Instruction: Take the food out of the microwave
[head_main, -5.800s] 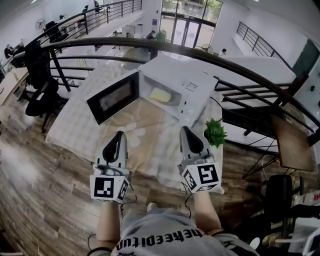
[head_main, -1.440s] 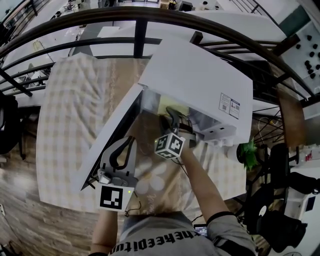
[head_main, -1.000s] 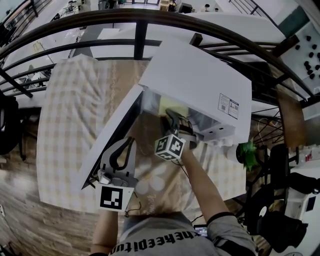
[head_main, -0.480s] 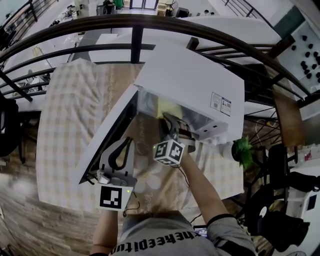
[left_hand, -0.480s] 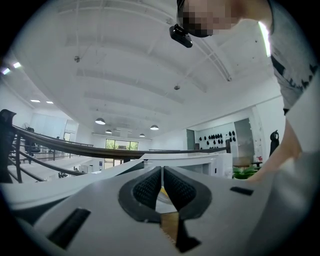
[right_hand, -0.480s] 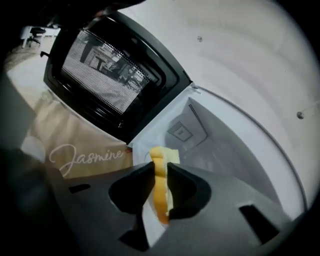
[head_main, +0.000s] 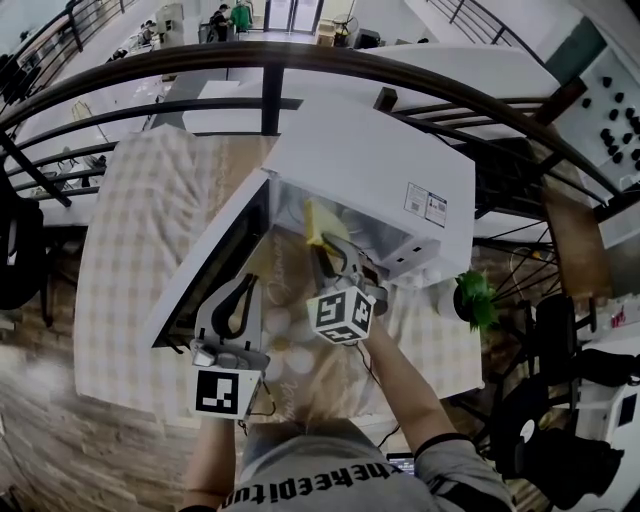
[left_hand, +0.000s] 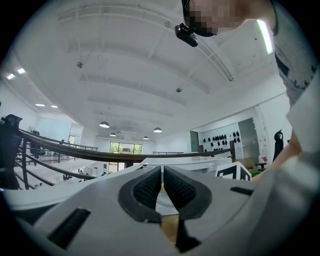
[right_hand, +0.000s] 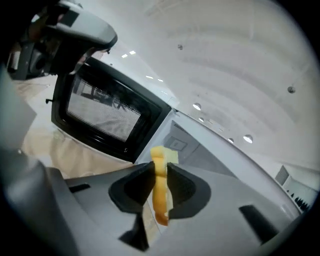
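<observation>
Two grippers are working over the table: nearest, the left gripper (head_main: 243, 281) is hovering with jaws pressed nearly together, nothing between them; beyond it, the right gripper (head_main: 326, 244) is pinching the yellow food slice (head_main: 318, 221) at the mouth of the microwave (head_main: 370, 165), beside its swung-open door (head_main: 212, 268).

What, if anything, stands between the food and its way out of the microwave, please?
Nothing visible: the right gripper is shut on the food at the microwave's mouth, and the door stands open at the left.
</observation>
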